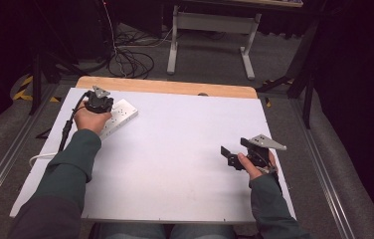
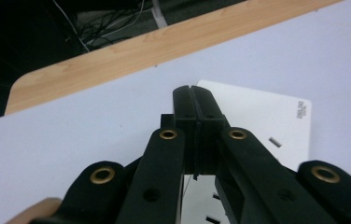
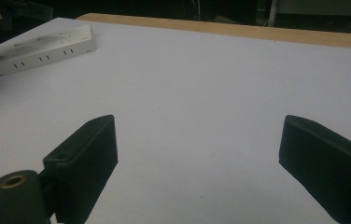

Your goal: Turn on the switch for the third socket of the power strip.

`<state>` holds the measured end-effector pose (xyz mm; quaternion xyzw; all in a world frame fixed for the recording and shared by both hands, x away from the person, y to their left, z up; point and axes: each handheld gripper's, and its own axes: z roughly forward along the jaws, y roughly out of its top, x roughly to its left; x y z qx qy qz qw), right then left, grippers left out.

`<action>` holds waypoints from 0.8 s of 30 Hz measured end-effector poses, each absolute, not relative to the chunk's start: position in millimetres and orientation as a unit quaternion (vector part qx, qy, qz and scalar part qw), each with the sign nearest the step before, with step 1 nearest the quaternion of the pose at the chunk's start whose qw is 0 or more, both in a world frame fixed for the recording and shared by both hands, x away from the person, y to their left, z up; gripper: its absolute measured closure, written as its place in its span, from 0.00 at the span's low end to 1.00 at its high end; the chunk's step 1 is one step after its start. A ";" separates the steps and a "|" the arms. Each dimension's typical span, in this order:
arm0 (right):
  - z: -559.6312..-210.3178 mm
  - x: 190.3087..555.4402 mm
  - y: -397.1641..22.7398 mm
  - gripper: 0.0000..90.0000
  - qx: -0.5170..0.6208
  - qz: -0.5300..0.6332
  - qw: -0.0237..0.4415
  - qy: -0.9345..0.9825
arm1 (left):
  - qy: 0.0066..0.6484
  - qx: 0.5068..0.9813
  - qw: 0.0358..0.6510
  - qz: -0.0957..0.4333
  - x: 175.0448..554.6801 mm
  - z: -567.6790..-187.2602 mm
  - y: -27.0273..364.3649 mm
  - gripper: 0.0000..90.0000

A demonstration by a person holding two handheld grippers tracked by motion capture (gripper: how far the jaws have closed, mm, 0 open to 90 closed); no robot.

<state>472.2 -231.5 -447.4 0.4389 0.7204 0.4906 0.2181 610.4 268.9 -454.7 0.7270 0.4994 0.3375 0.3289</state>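
White plastic is what we have to worry about: the power strip lies in the upper left of the high view, on the table's pale sheet, with its cord trailing off the left edge toward us. Our left gripper sits right over the near part of the strip, and in the left gripper view its black jaws are pressed together with nothing visibly between them, the tips low over the strip's top face. We cannot tell whether they touch it.

Closed jaws pushing down could skate across that smooth casing and shove the strip toward the wooden edge at the top of the frame. The cord is another snag; a tug on it, or our sleeve dragging it, would swing the strip round.

Our right gripper hangs at the lower right of the high view, jaws spread wide and empty, well apart from the strip, so we judge it of little help if the strip slides.

Around us the sheet is bare. Beyond it we see dark curtains, grey carpet, loose cables on the floor, and the legs of another desk at the top centre.
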 end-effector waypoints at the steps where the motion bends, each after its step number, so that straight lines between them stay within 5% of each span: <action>1: -447.4 472.5 -231.3 0.13 0.438 0.491 0.218 0.721 | 0.499 0.727 0.330 0.337 611.8 -455.4 269.4 1.00; 24: -446.8 470.8 -231.8 0.14 0.436 0.490 0.219 0.723 | 0.497 0.754 0.286 0.321 624.2 -465.5 263.5 1.00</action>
